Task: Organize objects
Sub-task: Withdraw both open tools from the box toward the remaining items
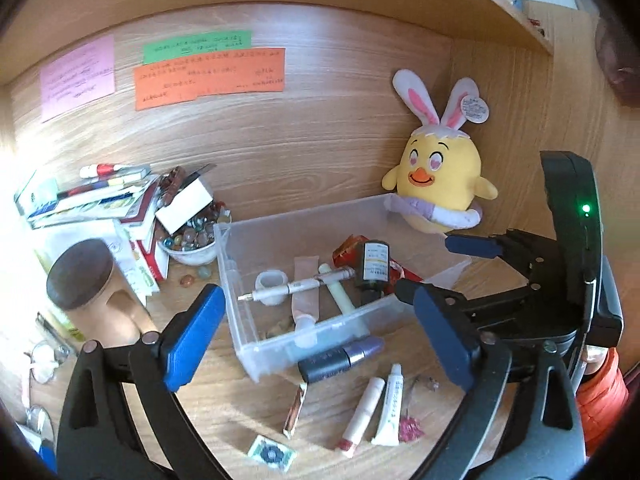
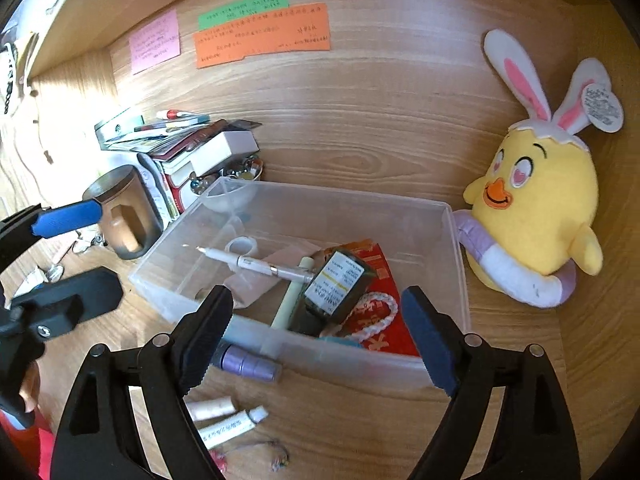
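A clear plastic bin (image 1: 240, 280) (image 2: 456, 248) sits on the wooden desk. It holds a white pen (image 1: 296, 286) (image 2: 256, 264), a dark ink bottle (image 1: 374, 266) (image 2: 336, 286), a red packet (image 2: 380, 320) and a pale stick. A purple lipstick (image 1: 344, 358) (image 2: 248, 362) lies just in front of the bin. Small tubes (image 1: 386, 412) (image 2: 224, 420) lie nearer on the desk. My left gripper (image 1: 320, 340) is open and empty above the lipstick and the bin's front edge. My right gripper (image 2: 316, 340) is open and empty over the bin's front wall; it also shows in the left wrist view (image 1: 444, 268).
A yellow chick plush (image 1: 440, 180) (image 2: 536, 216) leans in the back right corner. A lidded jar (image 1: 86, 280) (image 2: 124, 212), stacked books (image 1: 100, 196) and a bowl of glass pebbles (image 1: 192, 240) stand at left. A small card (image 1: 272, 454) and a thin stick (image 1: 296, 410) lie on the desk front.
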`<state>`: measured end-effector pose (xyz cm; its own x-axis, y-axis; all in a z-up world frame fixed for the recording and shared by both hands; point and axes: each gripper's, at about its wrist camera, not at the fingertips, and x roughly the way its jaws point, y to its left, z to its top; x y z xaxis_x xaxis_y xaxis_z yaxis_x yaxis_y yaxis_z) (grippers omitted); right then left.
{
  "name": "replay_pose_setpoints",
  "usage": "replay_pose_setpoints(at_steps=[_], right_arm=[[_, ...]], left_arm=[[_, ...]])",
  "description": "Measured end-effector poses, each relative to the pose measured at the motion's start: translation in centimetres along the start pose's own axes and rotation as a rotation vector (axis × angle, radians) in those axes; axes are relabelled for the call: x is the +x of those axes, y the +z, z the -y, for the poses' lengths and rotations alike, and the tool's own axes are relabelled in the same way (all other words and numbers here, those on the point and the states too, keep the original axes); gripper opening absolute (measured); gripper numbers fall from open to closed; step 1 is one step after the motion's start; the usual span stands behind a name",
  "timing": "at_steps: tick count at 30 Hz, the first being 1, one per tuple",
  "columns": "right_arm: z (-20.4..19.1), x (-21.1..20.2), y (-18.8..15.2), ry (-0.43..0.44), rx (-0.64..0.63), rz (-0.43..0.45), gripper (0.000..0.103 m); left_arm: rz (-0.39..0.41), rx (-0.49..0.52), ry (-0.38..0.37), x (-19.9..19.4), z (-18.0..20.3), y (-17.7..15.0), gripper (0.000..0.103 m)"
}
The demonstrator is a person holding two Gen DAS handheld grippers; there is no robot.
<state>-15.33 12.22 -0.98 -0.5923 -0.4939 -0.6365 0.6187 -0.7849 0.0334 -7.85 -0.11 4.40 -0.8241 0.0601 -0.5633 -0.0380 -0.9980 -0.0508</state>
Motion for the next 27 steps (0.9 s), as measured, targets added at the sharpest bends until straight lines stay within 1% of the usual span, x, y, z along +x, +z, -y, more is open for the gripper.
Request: replay_pose_setpoints(at_steps=[5, 8, 12, 16, 21, 27], right_arm=[[-1.1, -1.5, -1.1, -0.016, -0.037, 0.016, 0.085], [-1.8, -2.4, -1.7, -0.017, -0.057, 0.029, 0.085], [-2.4, -3.4, -2.7, -0.012, -0.067, 0.038, 0.087], [-2.7, -3.5, -3.7, -0.012, -0.069, 0.029, 0.088], [-2.5, -2.5, -5.5, -0.021, -0.059, -0.024, 0.088], [-1.4, -1.1, -8.5, -0.032, -0.033, -0.115, 0.088]], left_arm=[[-0.011, -0.015, 0.011, -1.2, -0.6, -1.5, 0.098], [-0.021, -0.023, 0.035, -1.7, -1.2, -2.5, 0.099], [-0.051, -0.046, 0.047, -2.2, -2.5, -3.9, 0.099], [-0.09, -0.075, 0.063, -2.0, -3.8, -5.5, 0.099], [-0.156, -0.116, 0.066, -1.1, -5.3, -7.8, 0.099], [-0.219, -0.112, 0.064, -1.0, -5.9, -10.1, 0.099]])
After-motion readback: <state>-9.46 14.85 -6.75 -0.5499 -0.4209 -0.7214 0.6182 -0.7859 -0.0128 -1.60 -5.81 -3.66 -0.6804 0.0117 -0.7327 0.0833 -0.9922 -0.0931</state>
